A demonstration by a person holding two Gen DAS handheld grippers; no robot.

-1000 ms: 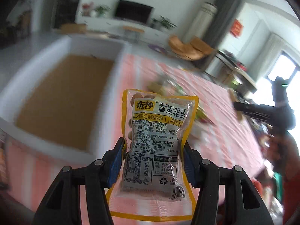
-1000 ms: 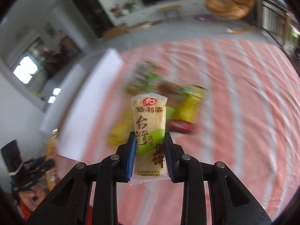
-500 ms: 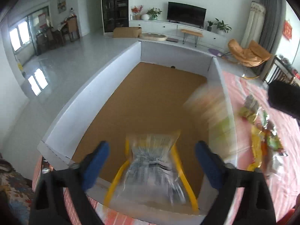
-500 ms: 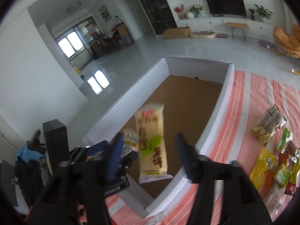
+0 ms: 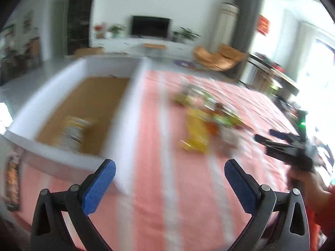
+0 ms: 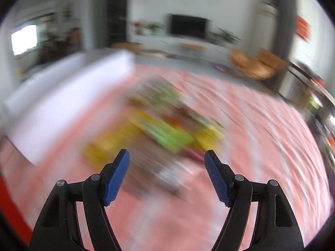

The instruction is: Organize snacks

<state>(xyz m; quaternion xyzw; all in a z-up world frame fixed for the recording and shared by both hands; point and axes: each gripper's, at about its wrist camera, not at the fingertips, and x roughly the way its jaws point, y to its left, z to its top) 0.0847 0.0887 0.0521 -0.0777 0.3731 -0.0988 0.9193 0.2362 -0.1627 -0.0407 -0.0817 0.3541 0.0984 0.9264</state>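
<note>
Now both tongs gape, released — blurred packet lies lengthwise in box

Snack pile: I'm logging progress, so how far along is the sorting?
Early. One packet lies in the white box. Nothing in hand: the left hand-held gripper and right hand-held gripper are open, empty. A blurred pile of snacks is left on the striped tablecloth.
</note>
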